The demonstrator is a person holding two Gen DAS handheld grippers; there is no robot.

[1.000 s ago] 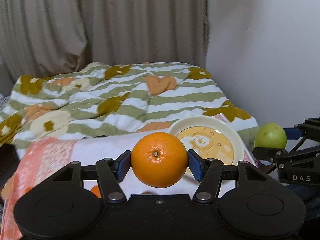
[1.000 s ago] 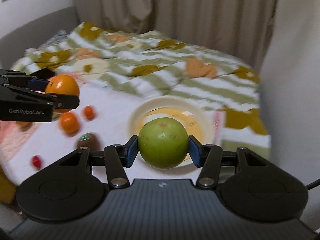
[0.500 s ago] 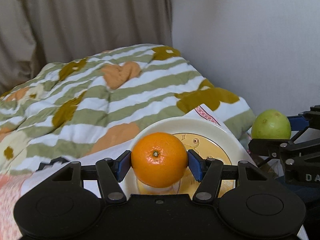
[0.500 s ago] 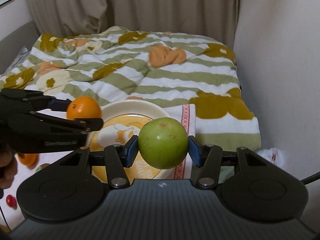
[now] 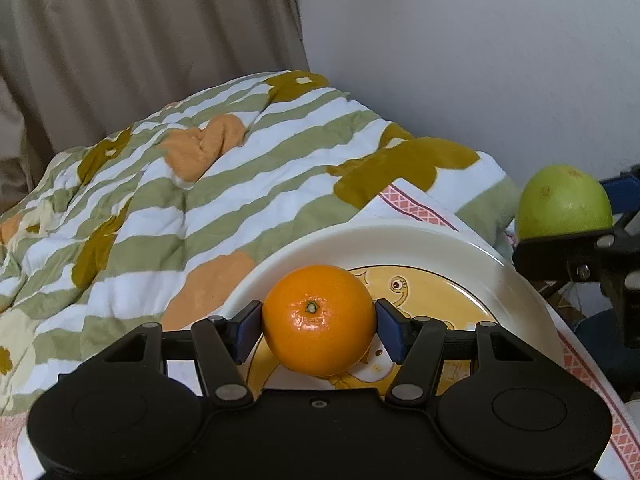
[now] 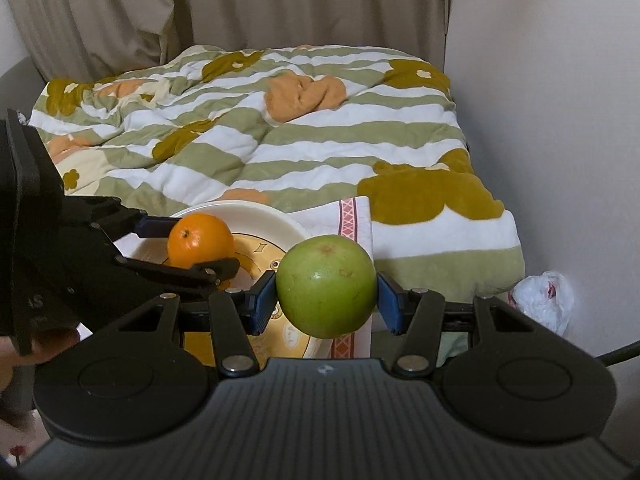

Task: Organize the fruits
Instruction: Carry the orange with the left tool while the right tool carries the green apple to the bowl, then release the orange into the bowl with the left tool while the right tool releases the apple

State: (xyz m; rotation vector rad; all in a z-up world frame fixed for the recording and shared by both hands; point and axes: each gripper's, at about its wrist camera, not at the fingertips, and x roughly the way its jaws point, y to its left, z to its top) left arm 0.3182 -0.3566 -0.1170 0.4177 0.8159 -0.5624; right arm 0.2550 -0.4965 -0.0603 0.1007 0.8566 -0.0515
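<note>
My left gripper (image 5: 319,322) is shut on an orange (image 5: 316,316) and holds it low over the cream plate (image 5: 400,240) with a yellow cartoon centre. The orange (image 6: 200,240) and the plate (image 6: 276,220) also show in the right wrist view. My right gripper (image 6: 326,292) is shut on a green apple (image 6: 326,286) and holds it just right of the plate, above its near right rim. The apple also shows at the right edge of the left wrist view (image 5: 564,202).
The plate rests on a white cloth with a pink border (image 6: 352,216) on a bed. A green-striped flowered quilt (image 6: 280,132) lies behind. A wall (image 6: 560,80) stands close on the right, curtains (image 6: 240,4) behind. A white plastic bag (image 6: 544,296) lies on the floor at right.
Both grippers have moved forward and right toward the plate with their fruit. The orange has gone from beside the plate to low over it. The apple has come closer to the plate's right rim.
</note>
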